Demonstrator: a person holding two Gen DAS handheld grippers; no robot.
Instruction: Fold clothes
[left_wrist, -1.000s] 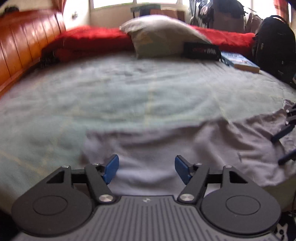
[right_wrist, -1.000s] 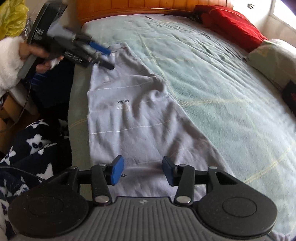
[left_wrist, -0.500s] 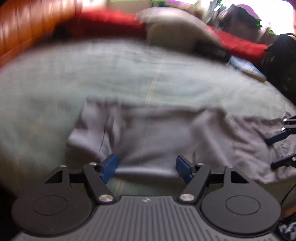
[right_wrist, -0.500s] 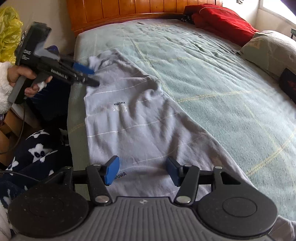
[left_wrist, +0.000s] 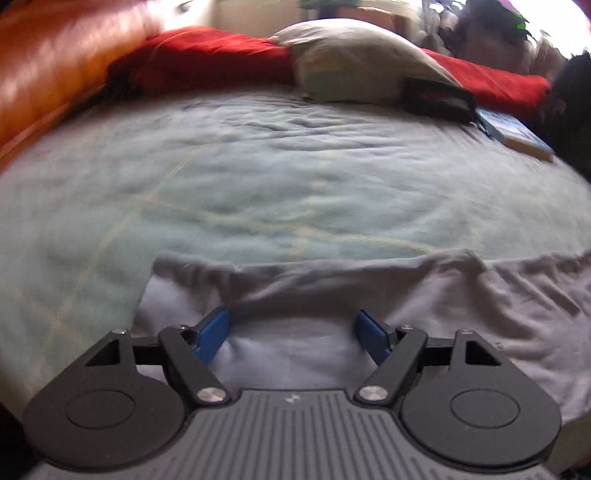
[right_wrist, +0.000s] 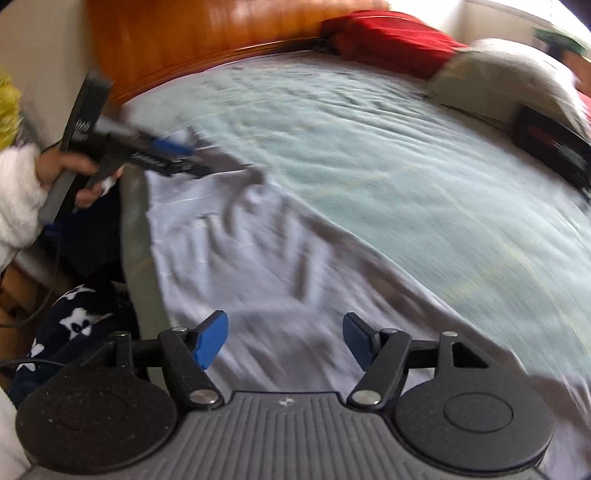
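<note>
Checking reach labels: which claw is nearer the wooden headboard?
Left. The left claw hangs over the end of the grey garment nearest the headboard; the right claw sits over the garment's opposite end, farther from it.

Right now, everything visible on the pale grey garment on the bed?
The pale grey garment looks like soft knit fabric with thin pale lines across it. It lies spread lengthwise along the near edge of the light green bedcover, wrinkled, its far edge bunched into a ridge. The left gripper and right gripper sit low over opposite ends, jaws opening, cloth between the blue pads but not pinched.
</note>
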